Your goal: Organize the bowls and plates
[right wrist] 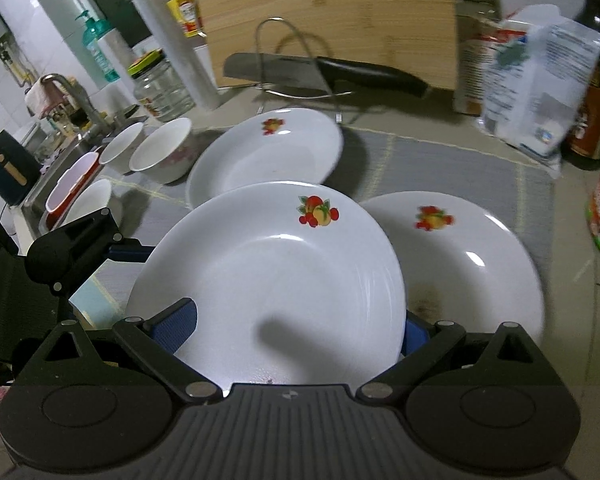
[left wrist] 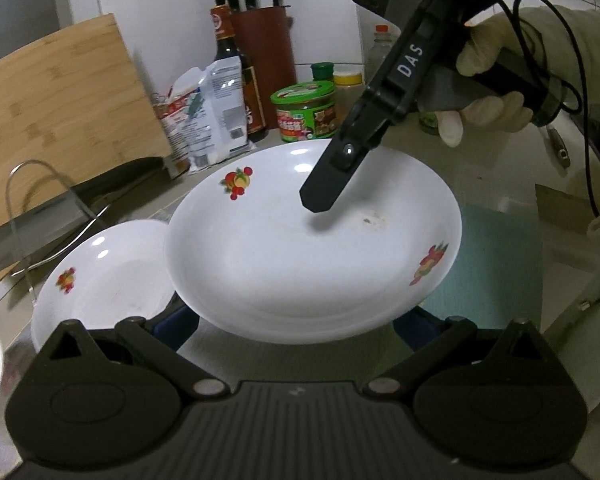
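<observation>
A white deep plate with fruit decals hangs tilted above the counter. My right gripper is shut on its rim, with the left pad over the inside and the right pad under it. In the left wrist view the right gripper reaches down onto the plate from the far side. My left gripper stands open, its fingertips hidden under the plate's edge. Two matching plates lie flat on the mat; one shows as a plate at left. Several bowls stand near the sink.
A bamboo cutting board leans at the back, with a cleaver on a wire rack in front of it. A bag, a sauce bottle, a green jar and a knife block crowd the wall. A gloved hand holds the right gripper.
</observation>
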Action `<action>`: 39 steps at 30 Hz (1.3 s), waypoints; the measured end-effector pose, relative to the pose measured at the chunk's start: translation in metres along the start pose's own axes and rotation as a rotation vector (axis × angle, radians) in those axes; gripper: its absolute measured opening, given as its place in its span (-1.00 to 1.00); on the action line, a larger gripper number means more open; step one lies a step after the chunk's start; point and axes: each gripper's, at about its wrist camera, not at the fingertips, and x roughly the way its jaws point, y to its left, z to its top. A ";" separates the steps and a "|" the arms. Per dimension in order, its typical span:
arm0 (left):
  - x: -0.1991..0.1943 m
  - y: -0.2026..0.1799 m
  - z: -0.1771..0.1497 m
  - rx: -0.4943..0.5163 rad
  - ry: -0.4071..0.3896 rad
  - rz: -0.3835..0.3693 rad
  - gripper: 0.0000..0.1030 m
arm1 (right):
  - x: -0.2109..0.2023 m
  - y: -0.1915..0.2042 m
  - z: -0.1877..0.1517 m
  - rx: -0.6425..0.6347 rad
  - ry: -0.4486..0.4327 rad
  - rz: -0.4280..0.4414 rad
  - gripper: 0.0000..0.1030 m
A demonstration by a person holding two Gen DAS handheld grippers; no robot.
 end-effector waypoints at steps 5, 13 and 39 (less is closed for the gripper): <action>0.021 -0.004 0.012 0.001 0.004 -0.021 0.98 | -0.004 -0.019 -0.001 0.019 -0.001 -0.016 0.98; 0.043 -0.006 0.021 0.006 0.014 -0.043 0.98 | -0.005 -0.041 -0.003 0.040 0.001 -0.032 0.98; 0.071 0.007 0.038 -0.021 0.086 -0.066 0.98 | 0.004 -0.070 -0.005 0.070 0.016 -0.063 0.98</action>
